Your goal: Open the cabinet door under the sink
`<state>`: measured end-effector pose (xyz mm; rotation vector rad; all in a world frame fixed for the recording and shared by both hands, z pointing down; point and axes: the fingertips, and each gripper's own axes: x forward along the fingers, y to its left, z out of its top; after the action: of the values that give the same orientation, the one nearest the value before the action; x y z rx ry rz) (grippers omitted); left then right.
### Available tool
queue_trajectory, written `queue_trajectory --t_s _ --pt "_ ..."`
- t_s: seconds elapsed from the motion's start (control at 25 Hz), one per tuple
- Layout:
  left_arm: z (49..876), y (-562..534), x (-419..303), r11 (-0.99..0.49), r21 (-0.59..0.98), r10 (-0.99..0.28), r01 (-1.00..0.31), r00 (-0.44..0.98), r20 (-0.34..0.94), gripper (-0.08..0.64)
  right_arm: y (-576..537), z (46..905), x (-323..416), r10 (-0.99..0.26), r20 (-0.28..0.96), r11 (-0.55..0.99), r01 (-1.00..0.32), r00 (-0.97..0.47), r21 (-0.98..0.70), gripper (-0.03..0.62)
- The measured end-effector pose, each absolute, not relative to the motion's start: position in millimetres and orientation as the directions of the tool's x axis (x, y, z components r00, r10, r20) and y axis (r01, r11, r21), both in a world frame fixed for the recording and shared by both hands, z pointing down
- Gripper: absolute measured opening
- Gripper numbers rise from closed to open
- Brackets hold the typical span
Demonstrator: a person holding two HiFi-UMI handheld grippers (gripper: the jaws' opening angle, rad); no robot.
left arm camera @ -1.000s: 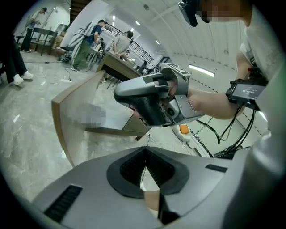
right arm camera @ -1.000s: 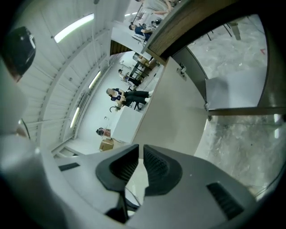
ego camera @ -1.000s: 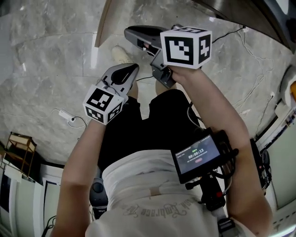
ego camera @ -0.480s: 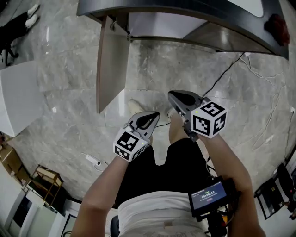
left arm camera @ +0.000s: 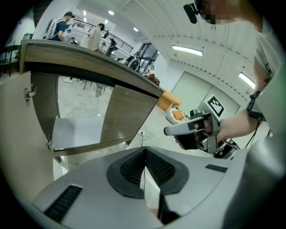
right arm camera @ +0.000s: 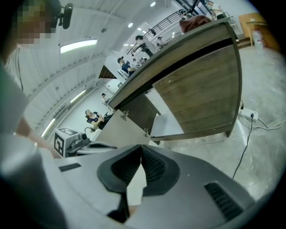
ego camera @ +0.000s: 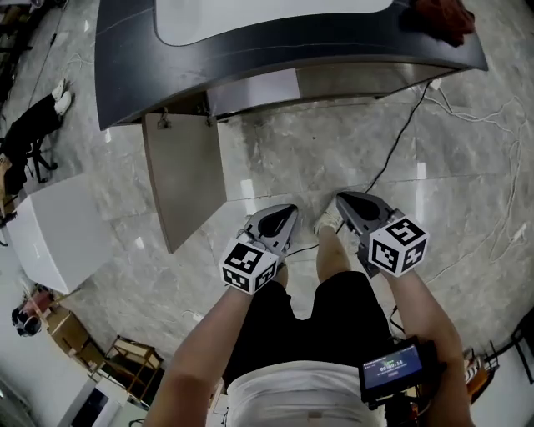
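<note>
Cabinet door (ego camera: pixel 185 179) stands open, swung out over the floor from the left end of the counter's (ego camera: pixel 275 52) front edge, hinged on its inner side; the neighbouring front panel (ego camera: pixel 250 92) is shut. Only the head view shows the counter top: the pale sink (ego camera: pixel 267 12) set into it and a dark red cloth (ego camera: pixel 442 21) at its right corner. The gripper views alone show the underside: the open compartment (left arm camera: pixel 76 116), the two hinges (left arm camera: pixel 29 92) on the door (right arm camera: pixel 127 129), and people standing beyond the counter. Left gripper (ego camera: pixel 286 215) and right gripper (ego camera: pixel 346 202) are held side by side above the person's legs, well apart from the door. In their own views each pair of jaws is closed together with nothing between them (left arm camera: pixel 144 163) (right arm camera: pixel 138 170). A black cable (ego camera: pixel 400 138) lies on the floor below the counter's right end.
</note>
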<state>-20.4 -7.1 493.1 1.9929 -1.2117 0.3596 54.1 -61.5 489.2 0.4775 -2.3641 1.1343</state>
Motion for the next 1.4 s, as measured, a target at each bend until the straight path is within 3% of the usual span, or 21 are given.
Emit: queue_trajectory --t_s 0.36,0.56,0.96,1.4 --pt "490.9 -76.3 26.4 -0.288 0.395 -0.605 -0.872 0.486 0.631 0.009 -86.5 498.6 129.9 -0.225 0.522 0.484 -0.56 -0.822 -0.672 0.015" --pt "485.6 -102.0 32.0 -0.222 0.348 -0.633 -0.911 0.406 0.659 0.009 -96.5 495.2 157.1 -0.29 0.511 0.427 -0.587 -0.809 -0.688 0.015" --pt "504.3 -135.4 29.9 -0.243 0.374 -0.625 -0.895 0.439 0.645 0.009 -122.2 503.6 165.6 -0.419 0.501 0.331 -0.641 -0.757 -0.692 0.014" --pt "524.4 -179.9 -52.5 -0.273 0.325 -0.627 -0.906 0.424 0.654 0.01 -102.2 519.4 119.2 -0.46 0.54 0.236 -0.683 -0.705 -0.691 0.015"
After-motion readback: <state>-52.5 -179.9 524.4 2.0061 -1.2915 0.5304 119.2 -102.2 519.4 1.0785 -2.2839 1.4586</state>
